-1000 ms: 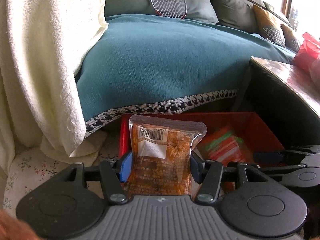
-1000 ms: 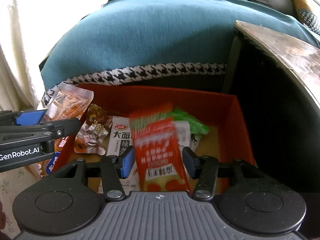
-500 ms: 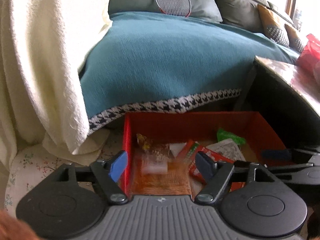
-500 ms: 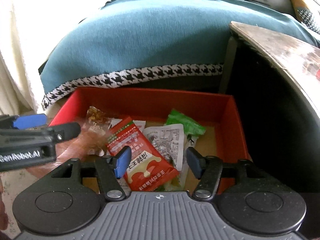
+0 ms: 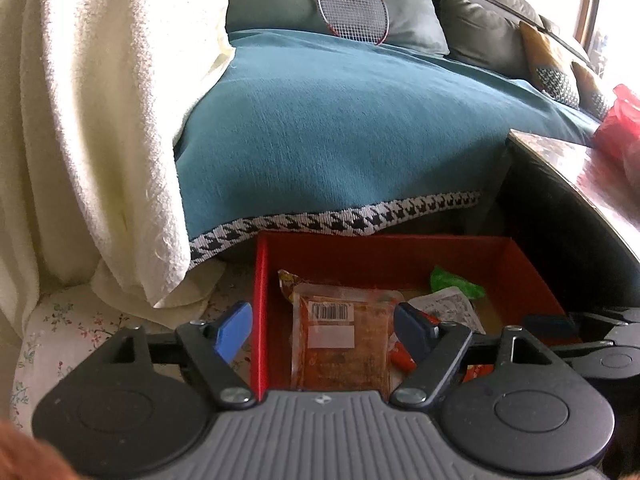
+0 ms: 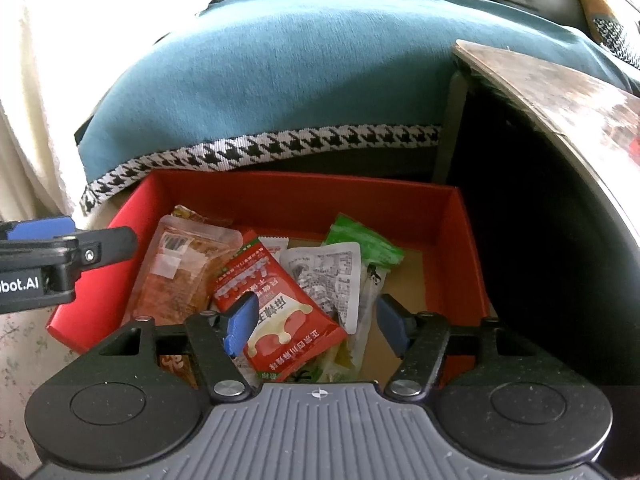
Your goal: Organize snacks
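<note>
Where each gripper gripped a packet a second ago, both packets now lie in the red box (image 6: 452, 220): the orange packet (image 5: 340, 344) at left, the red sachet (image 6: 280, 312) beside it. Tilted downward over the box, the left gripper (image 5: 324, 332) and right gripper (image 6: 316, 320) have just been opening, jaws released, nothing held.

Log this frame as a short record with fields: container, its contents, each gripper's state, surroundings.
container: red box on the floor, open top
contents: clear orange snack pack, red sachet, green packet, printed white packet, all lying loose inside
left gripper: jaws just opened, above the orange pack, nothing held
right gripper: jaws just opened, above the red sachet, nothing held
surroundings: teal blanket, cream towel, badminton racket
</note>
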`<state>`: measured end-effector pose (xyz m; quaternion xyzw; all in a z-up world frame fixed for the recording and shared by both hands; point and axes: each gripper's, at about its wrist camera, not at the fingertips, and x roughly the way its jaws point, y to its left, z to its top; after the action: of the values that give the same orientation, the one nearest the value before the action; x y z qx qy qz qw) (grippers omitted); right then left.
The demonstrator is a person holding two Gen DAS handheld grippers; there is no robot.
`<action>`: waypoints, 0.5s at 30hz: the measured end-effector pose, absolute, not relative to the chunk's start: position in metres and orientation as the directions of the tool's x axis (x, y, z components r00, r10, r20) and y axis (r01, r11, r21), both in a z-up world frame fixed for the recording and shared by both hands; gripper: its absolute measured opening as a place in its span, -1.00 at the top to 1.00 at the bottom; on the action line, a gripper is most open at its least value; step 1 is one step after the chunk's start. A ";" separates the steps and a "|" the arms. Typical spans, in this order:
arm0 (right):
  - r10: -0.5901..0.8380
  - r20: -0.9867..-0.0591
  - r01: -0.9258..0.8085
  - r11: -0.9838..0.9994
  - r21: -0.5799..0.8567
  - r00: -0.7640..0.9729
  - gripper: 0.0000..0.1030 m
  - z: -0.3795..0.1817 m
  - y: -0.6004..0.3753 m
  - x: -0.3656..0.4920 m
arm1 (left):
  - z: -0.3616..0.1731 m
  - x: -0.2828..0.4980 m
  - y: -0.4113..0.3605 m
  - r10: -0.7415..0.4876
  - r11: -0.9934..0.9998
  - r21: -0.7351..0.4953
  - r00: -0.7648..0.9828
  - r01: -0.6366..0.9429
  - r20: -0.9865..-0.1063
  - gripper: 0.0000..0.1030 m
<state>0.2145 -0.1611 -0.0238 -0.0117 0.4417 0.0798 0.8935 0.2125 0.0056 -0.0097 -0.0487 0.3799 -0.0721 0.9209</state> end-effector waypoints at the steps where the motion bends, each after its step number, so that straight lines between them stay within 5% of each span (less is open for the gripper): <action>1: 0.134 -0.791 -0.155 0.987 0.050 0.597 -0.40 -0.023 -0.161 0.214 | -0.009 0.212 0.005 -0.173 0.984 -0.144 0.699 0.100 -0.694 -0.39; 15: 0.233 -0.781 -0.293 0.954 0.068 0.580 -0.58 -0.001 -0.155 0.181 | -0.002 0.145 0.012 -0.236 0.969 -0.129 0.645 0.209 -0.727 -0.39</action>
<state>0.1813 -0.1554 -0.0015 -0.0343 0.4339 0.1481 0.8880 0.1453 0.0119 -0.0016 -0.0168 0.4029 -0.1229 0.9068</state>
